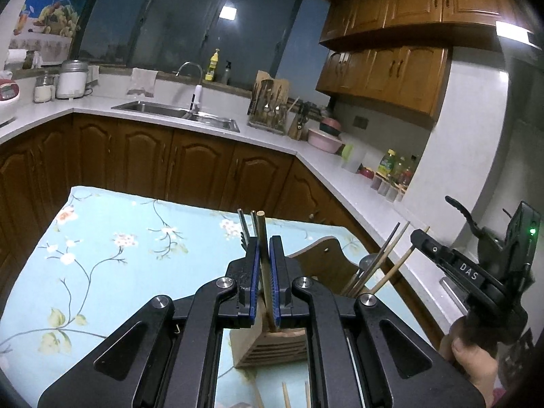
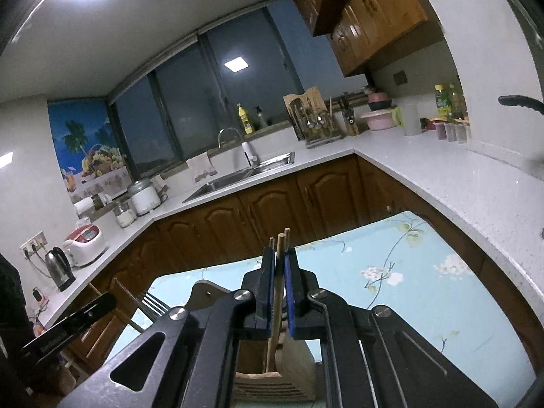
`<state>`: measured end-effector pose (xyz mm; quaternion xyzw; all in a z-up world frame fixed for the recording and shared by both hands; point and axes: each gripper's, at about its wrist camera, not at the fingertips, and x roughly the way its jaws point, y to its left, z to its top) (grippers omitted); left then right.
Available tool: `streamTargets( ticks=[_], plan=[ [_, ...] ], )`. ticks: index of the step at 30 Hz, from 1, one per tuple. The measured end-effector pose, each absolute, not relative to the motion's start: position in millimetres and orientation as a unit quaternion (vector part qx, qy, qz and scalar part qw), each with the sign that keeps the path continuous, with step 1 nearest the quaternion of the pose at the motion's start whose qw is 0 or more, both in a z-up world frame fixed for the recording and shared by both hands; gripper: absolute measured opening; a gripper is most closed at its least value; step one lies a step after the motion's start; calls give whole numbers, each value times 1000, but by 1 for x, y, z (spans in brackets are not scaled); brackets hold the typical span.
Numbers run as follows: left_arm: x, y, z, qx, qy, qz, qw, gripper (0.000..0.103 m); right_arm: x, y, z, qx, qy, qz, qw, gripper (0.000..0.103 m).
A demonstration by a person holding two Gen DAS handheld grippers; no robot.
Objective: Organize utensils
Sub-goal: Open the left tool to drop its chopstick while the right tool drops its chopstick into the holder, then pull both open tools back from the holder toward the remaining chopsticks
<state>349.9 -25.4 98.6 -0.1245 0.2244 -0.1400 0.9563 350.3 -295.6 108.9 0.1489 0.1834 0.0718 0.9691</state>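
Note:
My left gripper (image 1: pixel 264 243) is shut on a pale wooden chopstick (image 1: pixel 261 224) that stands upright. The stick's lower end reaches into the wooden utensil holder (image 1: pixel 268 346) on the table. Other sticks and a fork's tines rise just left of its pads. My right gripper (image 2: pixel 279 255) is shut on another wooden chopstick (image 2: pixel 281 244), whose lower end goes down into a compartment of the holder (image 2: pixel 272 380). In the left wrist view the right gripper (image 1: pixel 420 238) stands to the right, beside several chopsticks (image 1: pixel 391 255) that lean in the holder. The left gripper (image 2: pixel 102 302) shows at the lower left of the right wrist view, near a fork (image 2: pixel 153 306).
The holder stands on a table with a light blue flowered cloth (image 1: pixel 102 255). Two loose chopsticks (image 1: pixel 285 394) lie on the cloth near its front. A white counter (image 1: pixel 323 166) with a sink (image 1: pixel 176 112) and brown cabinets runs around behind. A hand (image 1: pixel 476 357) holds the right gripper.

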Motion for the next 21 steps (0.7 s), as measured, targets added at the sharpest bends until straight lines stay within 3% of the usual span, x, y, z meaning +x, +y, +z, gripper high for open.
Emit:
streamTargets(
  ticks=[10, 12, 13, 14, 19, 21],
  plan=[
    [351, -28, 101, -122, 240, -149, 952, 8, 350, -295, 107, 159, 196, 80, 964, 12],
    [345, -28, 104, -120, 239, -149, 952, 25, 345, -298, 109, 167, 193, 82, 963, 27],
    [340, -27, 105, -121, 235, -148, 953, 30, 342, -300, 110, 172, 189, 85, 963, 46],
    [332, -25, 108, -124, 228, -145, 955, 39, 337, -301, 112, 176, 182, 87, 963, 57],
    [304, -15, 108, -133, 214, -133, 958, 69, 313, -304, 120, 178, 159, 96, 966, 87],
    [292, -9, 106, -138, 215, -125, 959, 81, 300, -304, 121, 178, 154, 100, 967, 90]
  ],
)
